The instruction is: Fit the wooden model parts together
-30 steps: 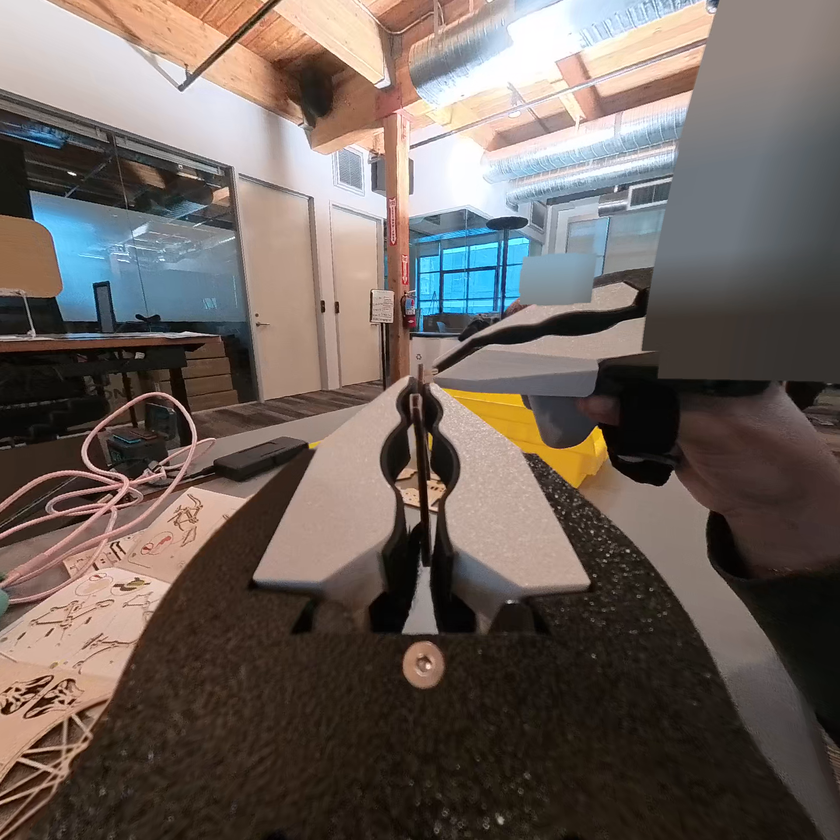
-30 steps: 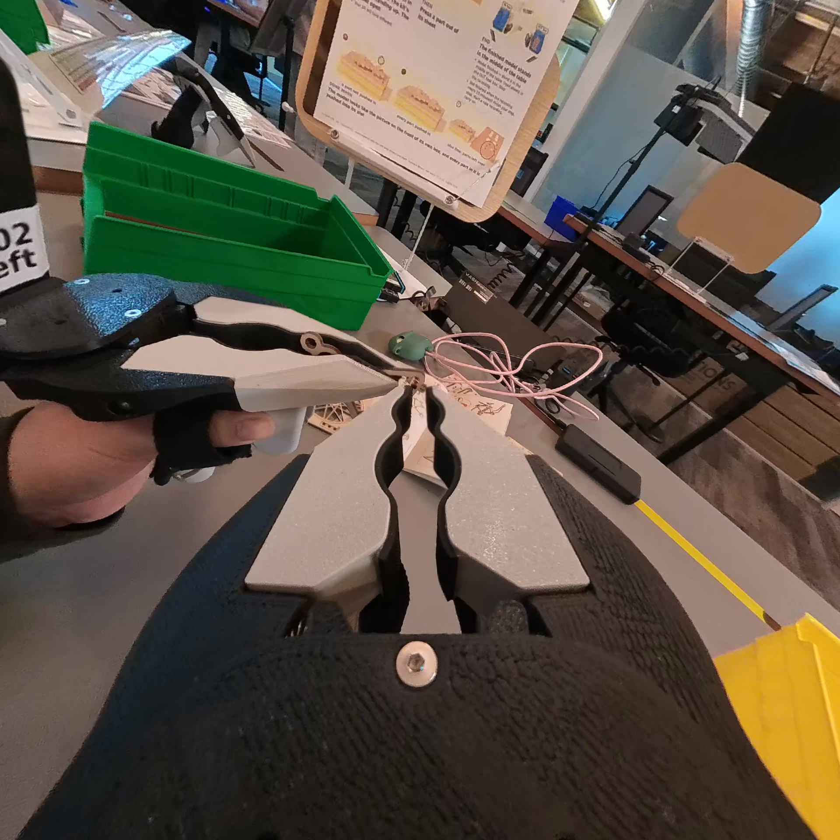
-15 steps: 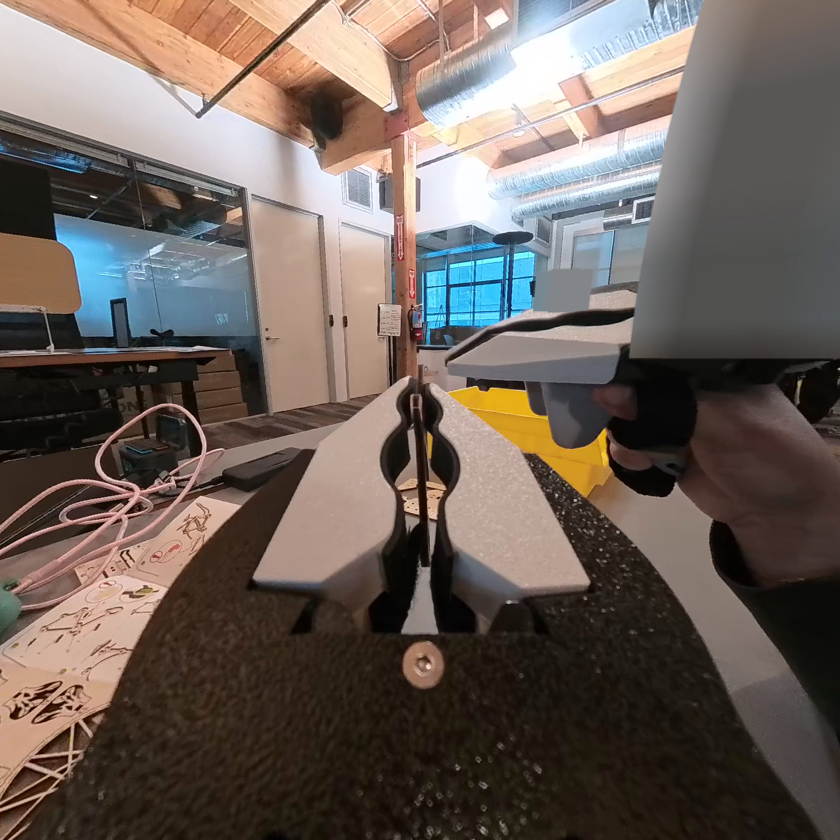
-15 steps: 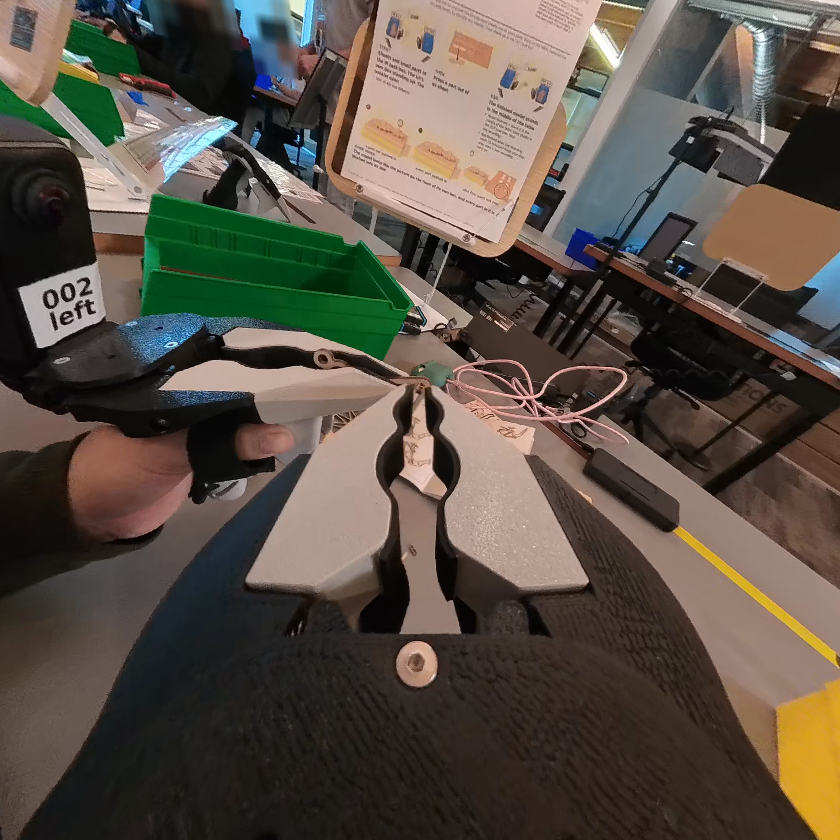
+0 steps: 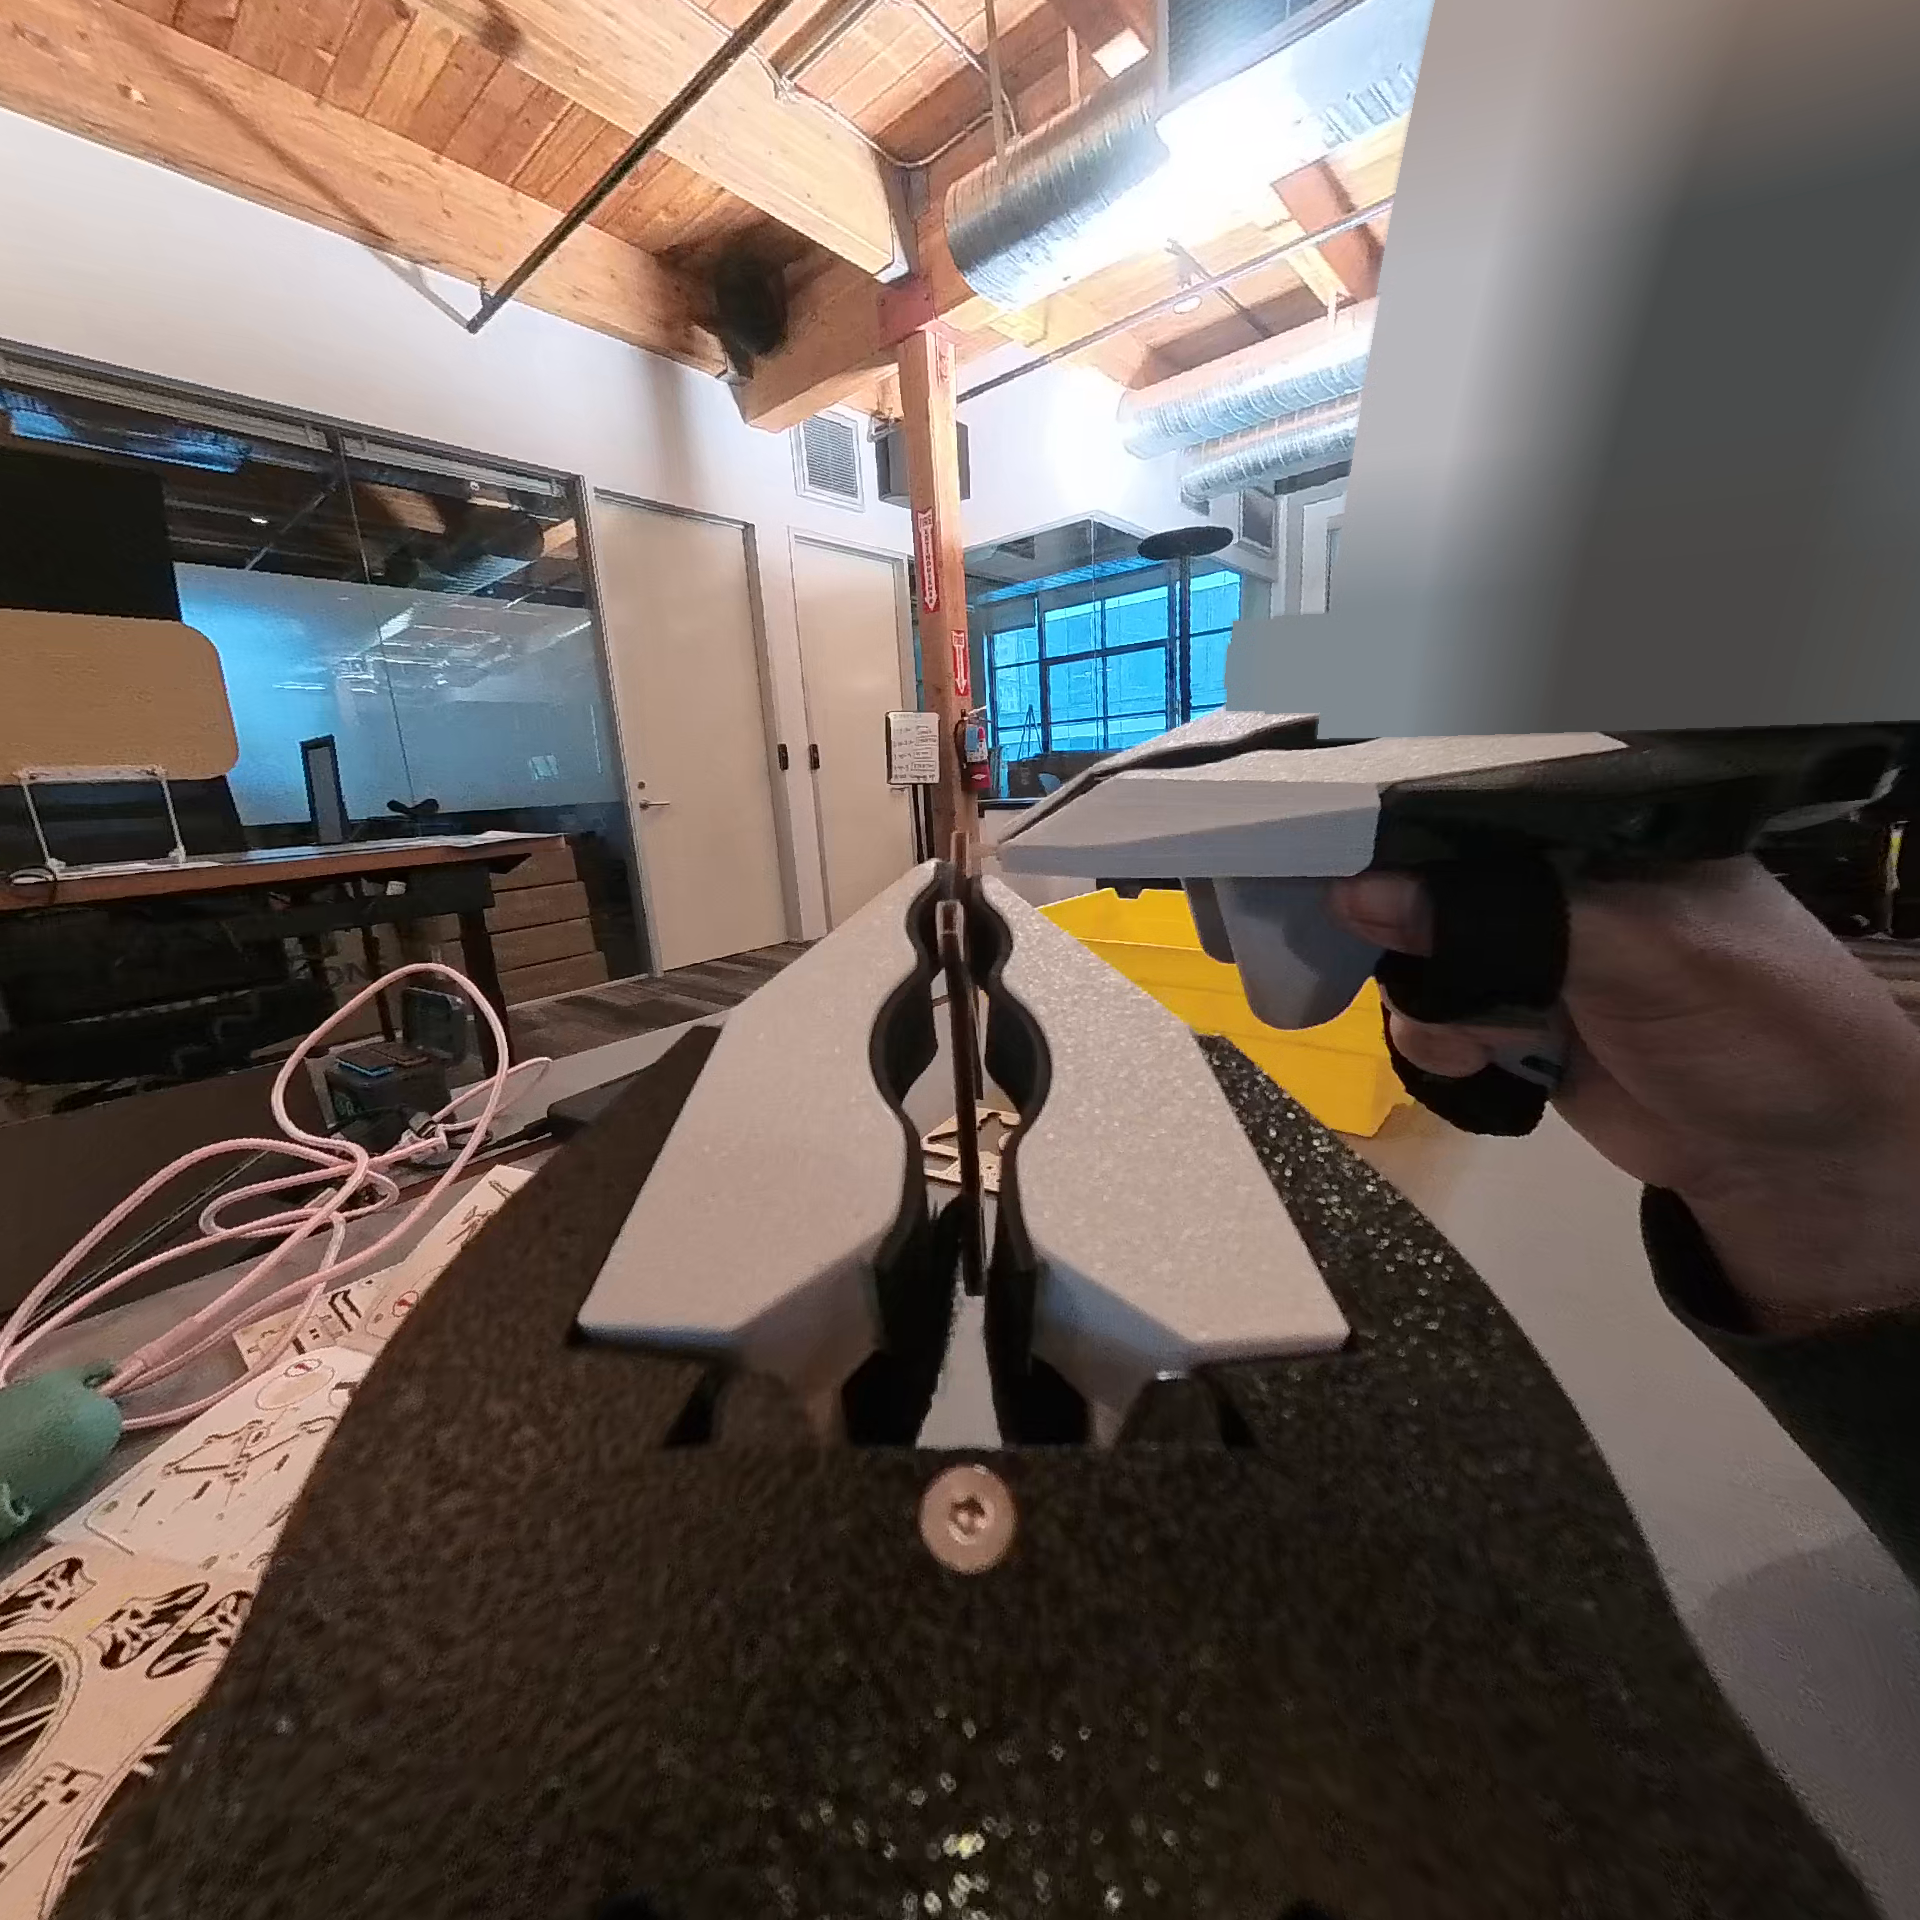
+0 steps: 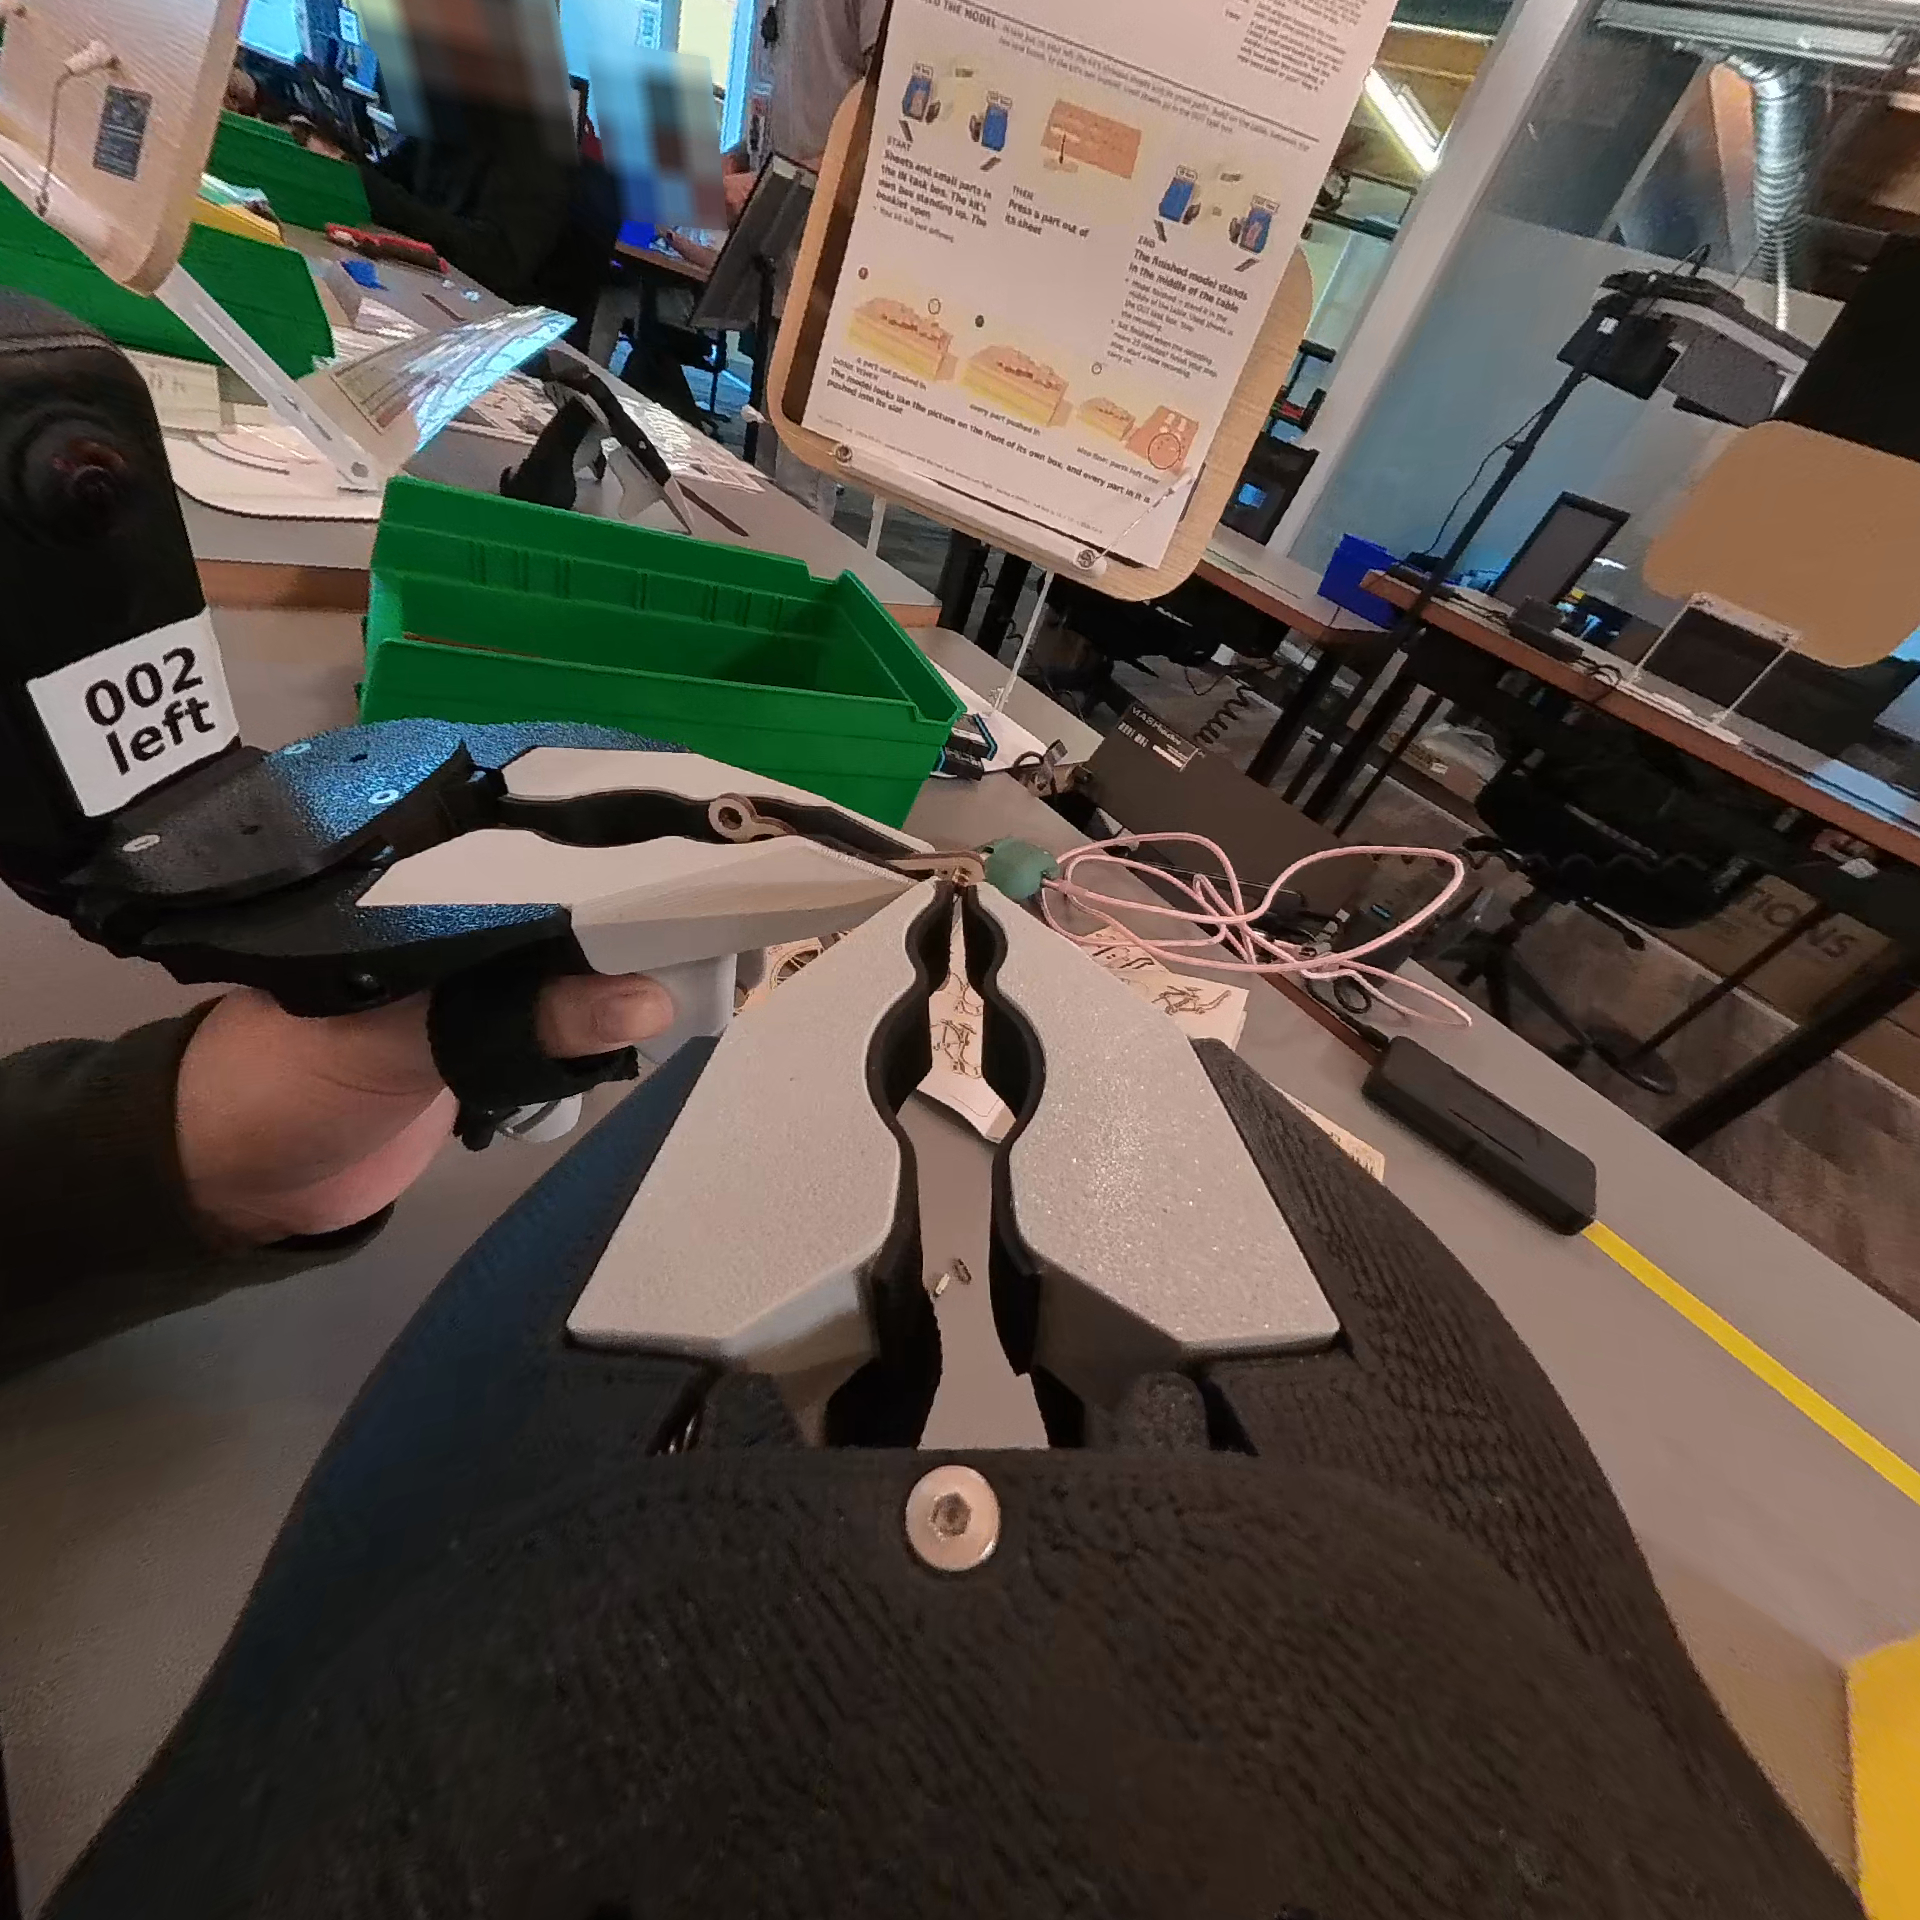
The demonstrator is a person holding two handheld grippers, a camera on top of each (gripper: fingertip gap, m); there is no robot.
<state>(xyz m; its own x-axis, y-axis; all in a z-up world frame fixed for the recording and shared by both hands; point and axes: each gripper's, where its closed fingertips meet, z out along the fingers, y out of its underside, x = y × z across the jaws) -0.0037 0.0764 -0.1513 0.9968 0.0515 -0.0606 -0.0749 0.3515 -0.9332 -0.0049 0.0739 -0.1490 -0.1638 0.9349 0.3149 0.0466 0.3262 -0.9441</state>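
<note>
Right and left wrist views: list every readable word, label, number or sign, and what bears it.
Wording not transcribed; bearers only.
White label: on black camera housing.
Printed lines: instruction poster on a wooden board.
Small white print: black box, too small.
Red signs: wooden post, too small.
White notice beside the post: blurred.

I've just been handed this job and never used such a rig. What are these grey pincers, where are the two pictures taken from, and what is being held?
Each picture comes from a camera riding on a hand-held gripper, looking along its two grey fingers. A person's hand squeezes each one; there is no robot arm. The left gripper is shut on a thin wooden part, seen edge-on. The right gripper is closed, its tip meeting that part's end. On the grey table lie printed sheets, a pink cable, a green bin and a yellow bin.
</note>
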